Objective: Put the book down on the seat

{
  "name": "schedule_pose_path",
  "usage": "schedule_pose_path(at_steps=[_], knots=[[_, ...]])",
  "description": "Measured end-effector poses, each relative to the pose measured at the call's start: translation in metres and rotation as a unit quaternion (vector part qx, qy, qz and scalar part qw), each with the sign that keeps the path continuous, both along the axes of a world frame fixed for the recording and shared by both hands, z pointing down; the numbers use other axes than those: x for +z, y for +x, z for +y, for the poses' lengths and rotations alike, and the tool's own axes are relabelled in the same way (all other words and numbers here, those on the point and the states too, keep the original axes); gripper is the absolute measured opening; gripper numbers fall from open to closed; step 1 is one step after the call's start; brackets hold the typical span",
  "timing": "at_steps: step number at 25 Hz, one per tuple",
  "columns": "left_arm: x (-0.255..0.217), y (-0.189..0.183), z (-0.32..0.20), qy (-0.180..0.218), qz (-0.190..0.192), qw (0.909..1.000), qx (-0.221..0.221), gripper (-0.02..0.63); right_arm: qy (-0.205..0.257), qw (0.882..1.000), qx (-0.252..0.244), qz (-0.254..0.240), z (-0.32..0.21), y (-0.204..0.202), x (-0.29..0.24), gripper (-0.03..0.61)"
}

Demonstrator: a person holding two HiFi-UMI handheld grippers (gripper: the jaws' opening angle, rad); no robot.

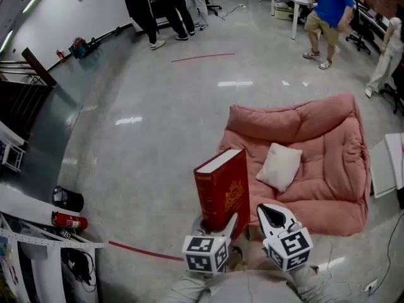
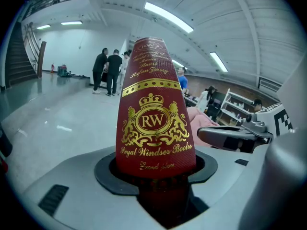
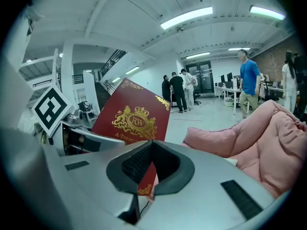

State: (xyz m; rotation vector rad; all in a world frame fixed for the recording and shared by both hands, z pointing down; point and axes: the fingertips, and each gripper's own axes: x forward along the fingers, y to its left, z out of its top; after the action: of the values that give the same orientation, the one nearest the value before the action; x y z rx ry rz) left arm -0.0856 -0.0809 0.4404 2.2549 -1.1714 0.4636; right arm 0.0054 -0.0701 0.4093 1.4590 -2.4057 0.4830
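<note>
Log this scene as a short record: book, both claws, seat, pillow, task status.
book: red with gold print, held upright in the air, left of the pillow in the head view
left claw: shut on the book's lower end
right claw: jaws apart, beside the book's lower corner, which shows through the gap; nothing clearly gripped
seat: pink, padded, on the floor
pillow: white, lying on the seat
task status: book not yet on the seat
</note>
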Motion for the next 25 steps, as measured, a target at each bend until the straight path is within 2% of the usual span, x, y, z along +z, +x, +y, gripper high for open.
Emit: schedule_pose_path(at_steps=[13,25], knots=[[0.025,0.026,-0.087,-0.023,-0.005,0.9996,-0.014,0.256,-0.022,1.0,0.004,0.002,-0.084,0.036,0.022,0.005],[0.1,0.056,-0.141,-0.088,-0.008,0.996,-0.01,0.255,-0.064,0.998,0.013,0.005,-0.14,0.058,0.076,0.005]])
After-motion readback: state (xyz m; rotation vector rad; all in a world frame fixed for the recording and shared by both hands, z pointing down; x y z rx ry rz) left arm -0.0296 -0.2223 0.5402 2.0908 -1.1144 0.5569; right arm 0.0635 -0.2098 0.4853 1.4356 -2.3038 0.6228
